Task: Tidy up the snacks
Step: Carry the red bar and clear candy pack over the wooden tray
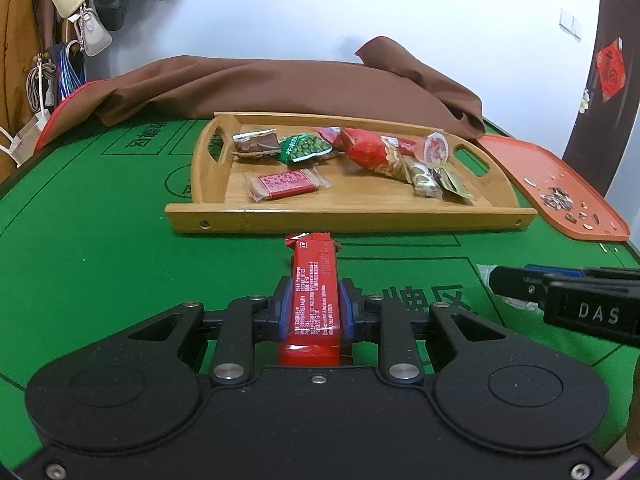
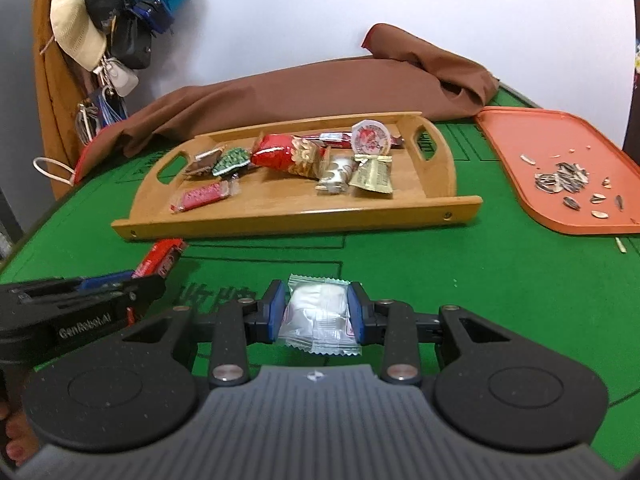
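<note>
Now L hand-held gripper point(image 1: 316, 308) clamps red bar point(image 1: 315, 292); R hand-held gripper point(image 2: 316, 312) clamps white packet point(image 2: 318, 314).

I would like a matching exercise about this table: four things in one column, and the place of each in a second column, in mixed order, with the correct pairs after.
Things
1. long red snack bar
2. white snack packet
3. green pea packet
4. sunflower seeds

Places
A. lying in the wooden tray
B. between the fingers of the left gripper
C. on the orange tray
D. between the fingers of the right gripper

Pairs: 1-B, 2-D, 3-A, 4-C
</note>
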Action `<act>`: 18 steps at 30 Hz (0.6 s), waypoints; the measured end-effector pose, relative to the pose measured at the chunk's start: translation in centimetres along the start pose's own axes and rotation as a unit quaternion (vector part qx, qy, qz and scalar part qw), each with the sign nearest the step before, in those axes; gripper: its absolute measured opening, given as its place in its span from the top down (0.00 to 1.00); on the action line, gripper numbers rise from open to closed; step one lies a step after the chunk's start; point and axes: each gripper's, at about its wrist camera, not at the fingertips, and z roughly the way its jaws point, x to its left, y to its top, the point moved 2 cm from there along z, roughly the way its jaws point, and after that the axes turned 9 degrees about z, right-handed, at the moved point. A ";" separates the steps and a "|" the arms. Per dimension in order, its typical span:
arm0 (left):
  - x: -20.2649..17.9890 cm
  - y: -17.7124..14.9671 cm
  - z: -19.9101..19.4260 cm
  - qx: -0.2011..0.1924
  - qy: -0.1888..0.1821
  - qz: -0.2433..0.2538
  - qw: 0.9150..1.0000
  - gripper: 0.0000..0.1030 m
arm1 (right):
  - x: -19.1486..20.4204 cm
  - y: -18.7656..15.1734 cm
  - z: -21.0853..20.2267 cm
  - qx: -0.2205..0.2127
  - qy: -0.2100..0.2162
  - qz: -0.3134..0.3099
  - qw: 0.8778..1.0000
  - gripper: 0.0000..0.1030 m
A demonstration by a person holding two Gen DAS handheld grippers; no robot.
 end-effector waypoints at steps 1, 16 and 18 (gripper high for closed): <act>0.1 0.1 0.0 0.000 0.000 0.000 1.000 0.78 | 0.1 0.2 0.0 0.000 0.002 0.000 1.000 0.63; 1.1 2.4 0.5 -0.016 0.004 0.007 1.000 0.78 | 0.7 3.0 0.1 -0.021 -0.001 -0.013 1.000 0.63; 1.4 2.7 0.7 -0.014 -0.003 -0.001 1.000 0.78 | 0.7 3.4 0.2 -0.021 0.002 -0.011 1.000 0.63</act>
